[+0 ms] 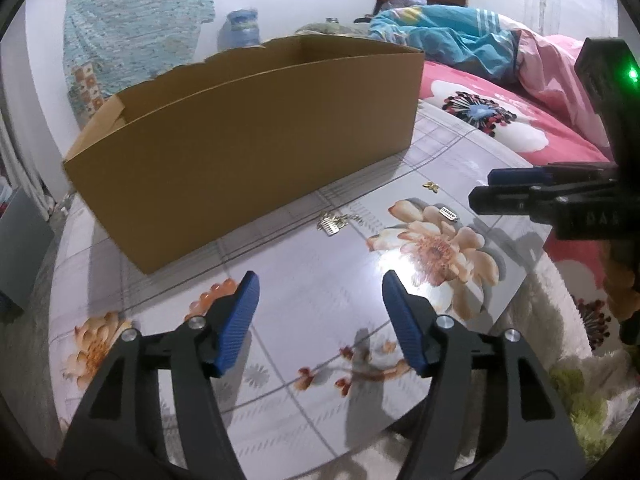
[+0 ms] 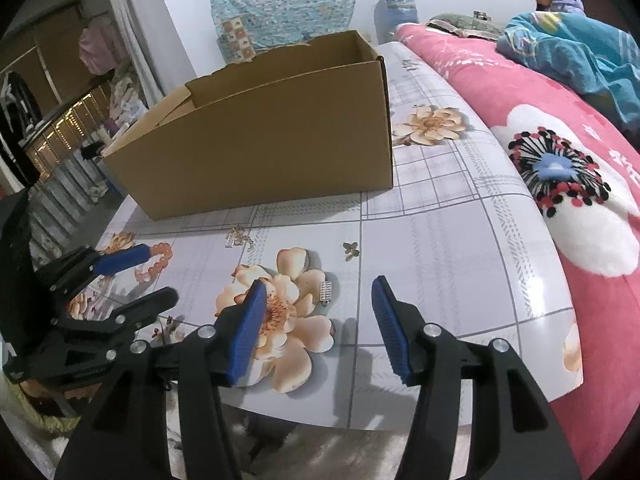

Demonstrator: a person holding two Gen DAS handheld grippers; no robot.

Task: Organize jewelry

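The cardboard box (image 1: 240,152) is plain tan-brown. Under it the glossy sheet (image 2: 440,248) is pale lilac-grey, crossed by grey plaid lines and printed with peach-and-cream flowers. To the right the blanket (image 2: 560,168) is hot pink with big white blossoms whose centres are blue, ringed by black and red dots. Far right lies a turquoise quilt (image 1: 452,44) with white stripes. Both grippers have black frames and ribbed blue pads (image 1: 240,320). The beaded bracelet (image 2: 160,258) at near left is orange.

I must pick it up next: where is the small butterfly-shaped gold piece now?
In the right wrist view the butterfly-shaped gold piece lies on the flowered mat, right of the tangled gold chain and in front of the cardboard box.
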